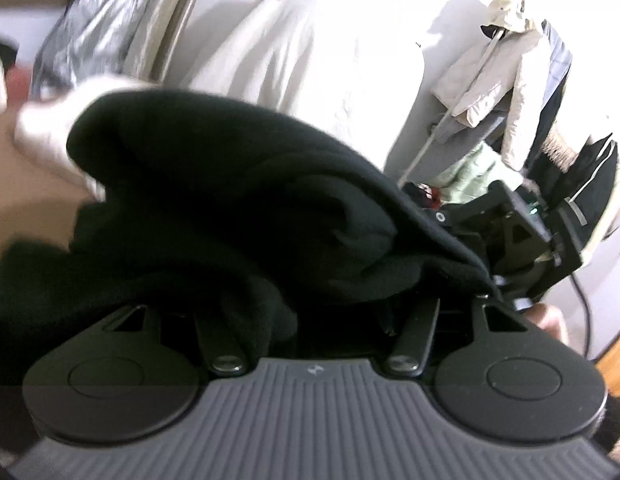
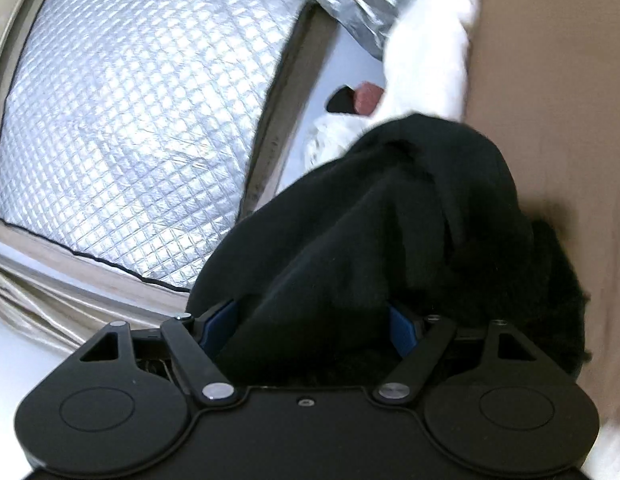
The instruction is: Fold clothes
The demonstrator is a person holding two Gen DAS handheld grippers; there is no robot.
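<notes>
A black garment (image 1: pixel 230 184) lies bunched across my left gripper (image 1: pixel 310 280). It covers both fingers, and a fold of it runs down between the jaws, which look closed on it. In the right wrist view the same black garment (image 2: pixel 389 220) fills the gap of my right gripper (image 2: pixel 310 316). Its blue pads (image 2: pixel 218 324) press on a thick bundle of the cloth. The right gripper (image 1: pixel 505 236) also shows in the left wrist view, at the garment's right end. The cloth hangs lifted over a tan bed surface (image 2: pixel 549 100).
A white garment (image 2: pixel 425 52) lies beyond the black one on the tan surface. A silver quilted cover (image 2: pixel 122 132) stands to the left. A clothes rack with a cream jacket (image 1: pixel 493 84) and dark coats stands by the white wall (image 1: pixel 329 40).
</notes>
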